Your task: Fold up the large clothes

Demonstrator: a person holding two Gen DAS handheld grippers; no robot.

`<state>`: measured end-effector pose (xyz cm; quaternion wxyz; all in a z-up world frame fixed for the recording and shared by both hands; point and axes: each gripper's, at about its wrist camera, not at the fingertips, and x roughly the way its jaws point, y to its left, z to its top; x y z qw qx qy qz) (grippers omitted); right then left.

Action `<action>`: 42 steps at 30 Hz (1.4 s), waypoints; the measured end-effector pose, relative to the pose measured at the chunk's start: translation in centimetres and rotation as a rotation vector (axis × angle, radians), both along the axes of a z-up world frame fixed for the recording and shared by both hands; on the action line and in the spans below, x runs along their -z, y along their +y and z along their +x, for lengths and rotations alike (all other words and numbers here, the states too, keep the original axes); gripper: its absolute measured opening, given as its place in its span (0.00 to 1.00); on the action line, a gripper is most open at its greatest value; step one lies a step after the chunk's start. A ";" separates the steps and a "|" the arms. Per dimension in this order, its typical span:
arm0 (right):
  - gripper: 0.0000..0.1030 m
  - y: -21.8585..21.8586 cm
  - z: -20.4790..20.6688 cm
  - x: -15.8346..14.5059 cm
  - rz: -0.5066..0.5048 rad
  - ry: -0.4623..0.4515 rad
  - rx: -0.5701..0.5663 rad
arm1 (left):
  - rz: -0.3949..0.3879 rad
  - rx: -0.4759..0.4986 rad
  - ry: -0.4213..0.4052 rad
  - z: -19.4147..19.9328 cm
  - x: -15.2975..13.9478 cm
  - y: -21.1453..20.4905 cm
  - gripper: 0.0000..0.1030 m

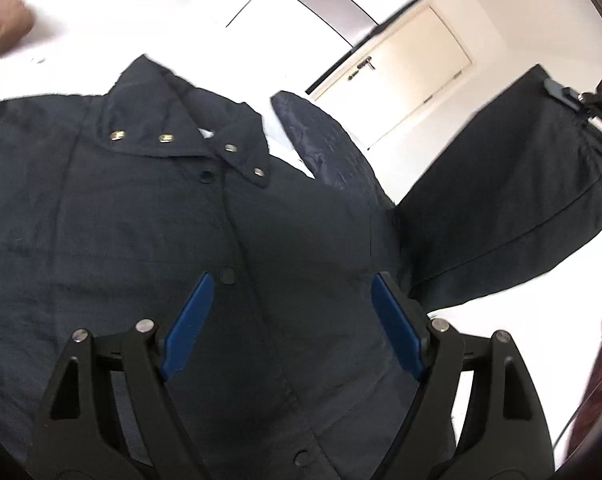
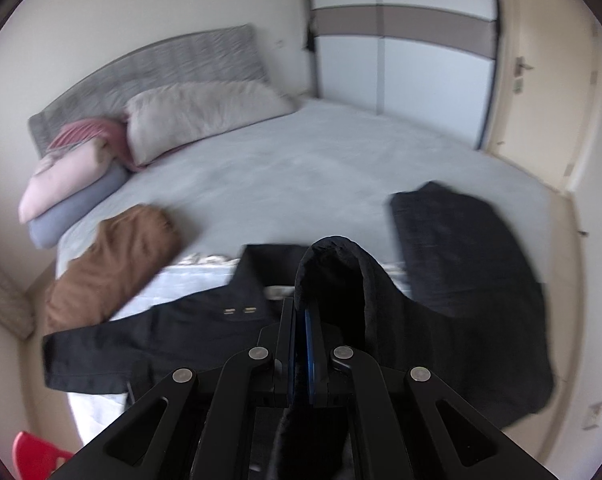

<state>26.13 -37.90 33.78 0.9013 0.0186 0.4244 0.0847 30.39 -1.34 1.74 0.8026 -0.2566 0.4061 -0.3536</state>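
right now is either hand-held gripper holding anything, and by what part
Right hand-held gripper pinches the dark jacket's sleeve near the cuff; the left is open, holding nothing.

Left gripper (image 1: 291, 300): jaws standing wide, pointing toward 12 o'clock. Right gripper (image 2: 299, 320): jaws pinching dark fabric.

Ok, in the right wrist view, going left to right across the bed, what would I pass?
Stacked pillows → brown garment → dark jacket's collar snaps → right gripper shut on a fold of the jacket → folded dark garment.
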 end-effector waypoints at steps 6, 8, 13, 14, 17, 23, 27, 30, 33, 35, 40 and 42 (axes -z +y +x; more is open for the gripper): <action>0.04 5.2 4.4 6.9 0.040 0.090 -0.071 | -0.120 -0.108 0.088 1.5 1.9 5.1 0.79; 0.06 5.9 5.8 9.9 0.073 0.134 -0.080 | -0.159 -0.131 0.096 1.7 2.3 5.9 0.79; 0.18 6.4 7.1 15.3 0.114 0.249 -0.153 | -0.172 -0.105 0.127 2.1 3.5 5.0 0.79; 0.22 5.7 7.0 15.7 0.120 0.256 -0.160 | -0.174 -0.093 0.135 2.1 3.7 4.7 0.80; 0.44 1.6 6.2 15.7 0.149 0.236 -0.131 | -0.160 -0.061 0.168 2.2 4.3 3.5 0.80; 0.51 -12.1 4.2 16.2 0.134 0.155 0.102 | 0.081 -0.148 0.125 2.0 3.9 0.4 0.76; 0.51 -20.4 3.0 20.4 0.196 0.184 0.275 | 0.168 -0.147 0.136 1.8 4.5 -1.7 0.30; 0.51 -23.1 3.4 24.4 0.263 0.224 0.326 | 0.215 -0.176 0.129 1.9 4.3 -1.5 0.11; 0.48 -23.6 4.6 26.7 0.337 0.213 0.323 | 0.171 -0.178 0.138 1.7 3.7 -0.4 0.09; 0.14 -22.9 5.5 26.6 0.323 0.158 0.317 | 0.188 -0.177 0.128 1.4 3.6 -0.2 0.08; 0.09 -21.1 5.7 22.0 0.267 -0.073 0.211 | 0.235 -0.181 0.058 0.3 2.3 -0.7 0.06; 0.10 -21.7 6.9 22.6 0.219 -0.038 0.240 | 0.264 -0.166 0.062 0.4 2.6 -1.5 0.07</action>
